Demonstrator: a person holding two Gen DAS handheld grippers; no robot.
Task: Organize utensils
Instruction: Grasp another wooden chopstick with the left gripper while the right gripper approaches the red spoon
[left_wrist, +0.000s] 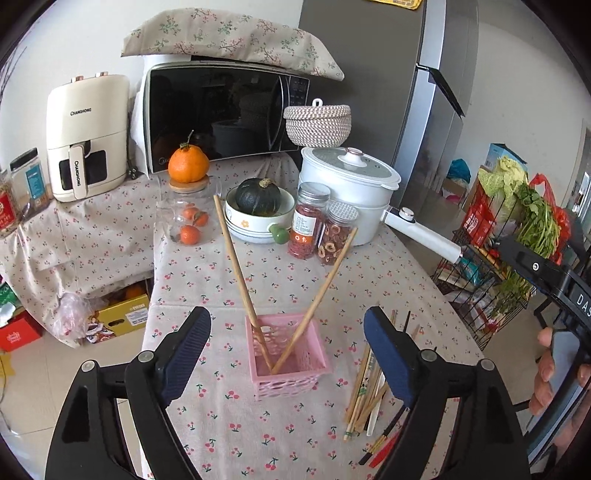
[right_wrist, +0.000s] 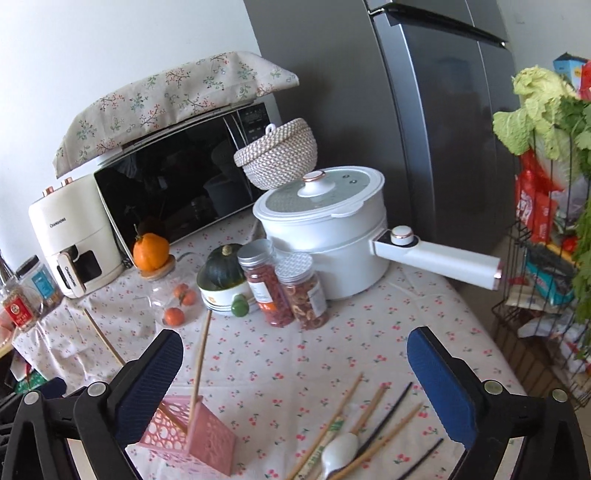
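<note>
While both jaws stand spread and empty, we judge our right hand-held gripper (right_wrist: 291, 380) nearer the loose chopsticks (right_wrist: 373, 424), lying just below it, long axes running away from us; the pink basket (left_wrist: 286, 354) sits before our left hand-held gripper (left_wrist: 287, 354).

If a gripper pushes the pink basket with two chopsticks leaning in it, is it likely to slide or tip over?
The pink basket looks like thin openwork plastic, so probably light; it would likely slide on the tablecloth. The two chopsticks lean far above its rim, so a push up high may tip it.
</note>
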